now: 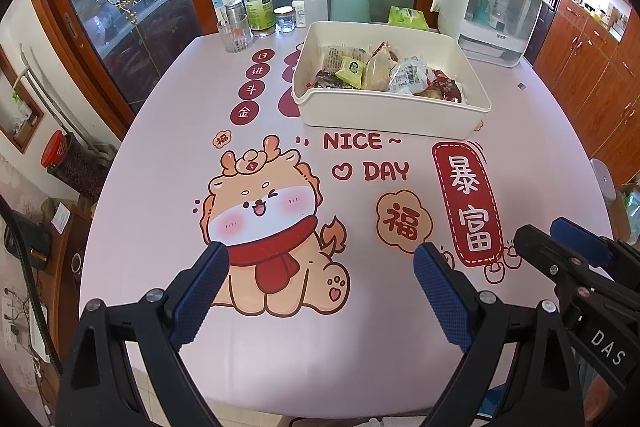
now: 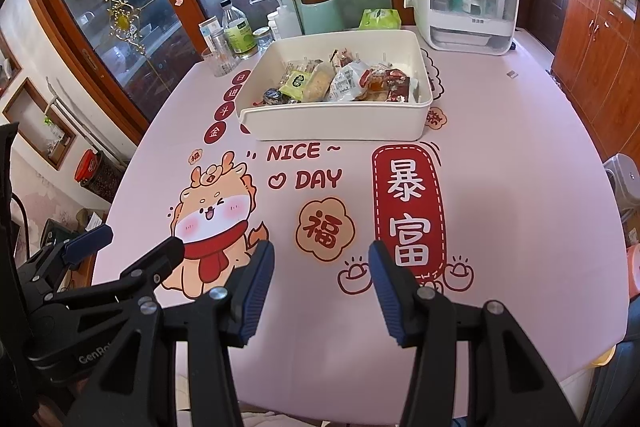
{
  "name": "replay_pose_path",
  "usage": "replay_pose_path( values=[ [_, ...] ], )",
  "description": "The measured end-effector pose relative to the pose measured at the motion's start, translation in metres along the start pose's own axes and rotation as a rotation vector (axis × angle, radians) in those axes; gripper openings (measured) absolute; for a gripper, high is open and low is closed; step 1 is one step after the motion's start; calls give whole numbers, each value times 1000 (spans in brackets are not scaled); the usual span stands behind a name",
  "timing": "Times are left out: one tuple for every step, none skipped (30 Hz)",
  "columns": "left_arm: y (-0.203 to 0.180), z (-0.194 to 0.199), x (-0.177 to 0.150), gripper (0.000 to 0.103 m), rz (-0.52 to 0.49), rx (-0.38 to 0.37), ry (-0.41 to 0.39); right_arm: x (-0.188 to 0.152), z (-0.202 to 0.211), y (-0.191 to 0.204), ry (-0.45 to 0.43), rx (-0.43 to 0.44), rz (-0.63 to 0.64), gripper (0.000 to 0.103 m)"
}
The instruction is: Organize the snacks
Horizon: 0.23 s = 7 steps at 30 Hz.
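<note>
Left gripper [image 1: 320, 267]: jaws wide apart, nothing between them, hanging over the cartoon dragon print near the desk's [image 1: 160, 155] near edge. Not touching the surface as far as either view shows.

Right gripper [image 2: 322, 271]: jaws narrower but apart, also empty, just beside the left one, above the red banner print near the same edge.

White bin [image 1: 384, 115]: sits towards the far edge of the desk, roughly centre, well apart from both grippers. Snack packets [image 1: 376, 71] are already piled inside it: a green sachet, a pale bar, a clear bag with a barcode label, dark red wrappers to the right. Packets overlap; count cannot be told.

Far-left corner: glass tumbler [image 1: 235, 35], bottles and jars. Far-right corner: white cabinet-style appliance [image 1: 492, 7] with a cloth draped on top.

No loose snacks visible on the open desk surface, so judged status: sorting done or near done, both grippers at rest.

If a further pick is needed from the bin: approach from above over the near wall, take a top packet by a crimped end, and keep the second gripper ready to steady the light bin against sliding.
</note>
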<state>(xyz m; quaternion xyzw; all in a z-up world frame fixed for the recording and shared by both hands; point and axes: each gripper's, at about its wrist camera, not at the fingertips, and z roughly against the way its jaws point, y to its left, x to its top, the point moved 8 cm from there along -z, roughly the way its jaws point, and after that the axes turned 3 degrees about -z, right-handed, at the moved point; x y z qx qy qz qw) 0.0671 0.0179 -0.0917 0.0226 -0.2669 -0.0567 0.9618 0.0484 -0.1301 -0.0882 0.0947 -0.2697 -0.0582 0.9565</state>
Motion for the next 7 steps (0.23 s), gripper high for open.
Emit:
replay_pose_path(
  values=[
    [0,0,0,93,-1,0,1,0,0,0,0,0,0,50],
    [-2,0,-1,93,1,0,2,0,0,1,0,0,0,50],
    [-4,0,-2,93,2,0,3,-1,0,1,-1,1,1,50],
    [-5,0,-3,93,3,0,5,0,0,0,0,0,0,50],
    [-6,1,-4,93,3,1,7,0,0,0,1,0,0,50],
    [-8,1,-4,93,4,2,9,-2,0,0,1,1,-1,50],
    [-9,1,-4,93,5,2,10,-2,0,0,1,1,-1,50]
  ],
)
